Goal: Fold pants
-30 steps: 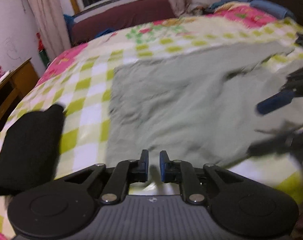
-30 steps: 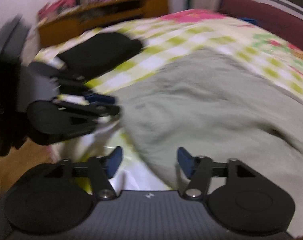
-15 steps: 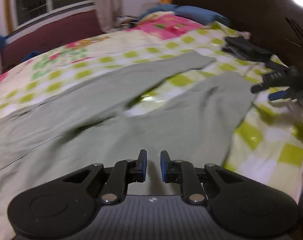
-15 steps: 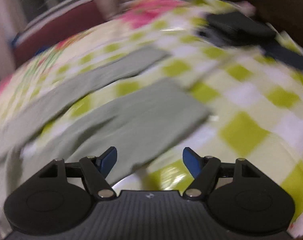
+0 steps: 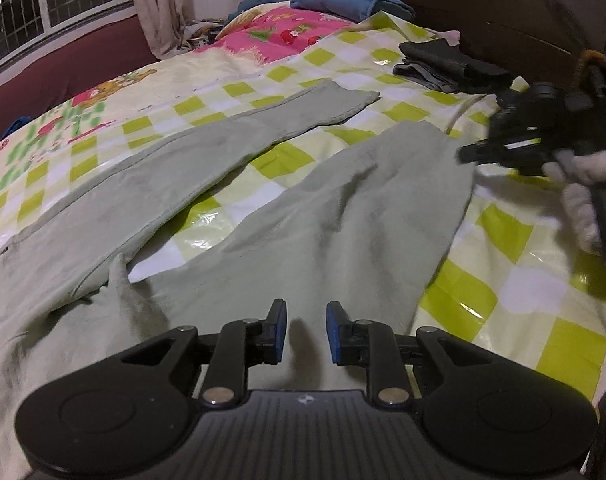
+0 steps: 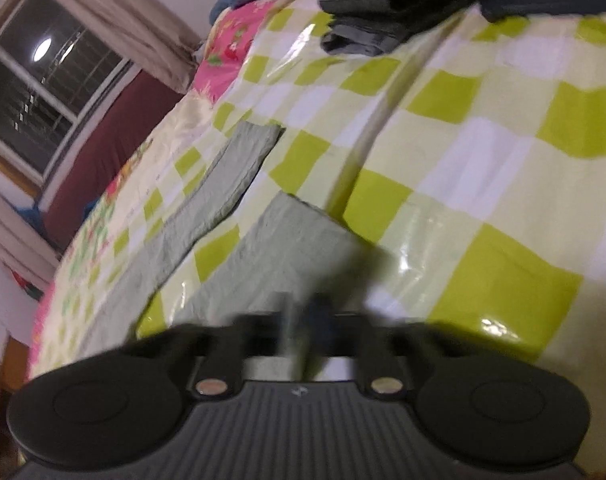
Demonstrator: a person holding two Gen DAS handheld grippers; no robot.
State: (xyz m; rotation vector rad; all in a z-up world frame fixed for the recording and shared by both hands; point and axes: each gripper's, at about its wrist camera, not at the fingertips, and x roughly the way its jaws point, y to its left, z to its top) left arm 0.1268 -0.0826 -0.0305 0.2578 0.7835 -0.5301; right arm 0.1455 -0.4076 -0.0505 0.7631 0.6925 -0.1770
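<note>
Left wrist view: the left tool (image 5: 305,330) hangs over the near leg of one pair of pale green pants (image 5: 295,216). Its jaws have just been opening a little; they stand slightly apart, nothing between them. The pants lie spread on the bed (image 5: 515,292), on a green, white and cream checked sheet, with two legs splayed into a V and bare sheet between them. The waist end runs off the left edge, cut off. Near the hem of the near leg, at the right, the right tool (image 5: 503,148) shows side-on, held by a hand in a pale glove (image 5: 583,188). Farther back lies one stack of dark folded clothes (image 5: 451,66), then a pink floral quilt (image 5: 279,30) and blue bedding (image 5: 343,0).

In the right wrist view the right tool (image 6: 305,322) is blurred by motion; its jaws have just snapped closed and meet, over the hem corner of the near leg. Whether cloth is caught between them cannot be told.
</note>
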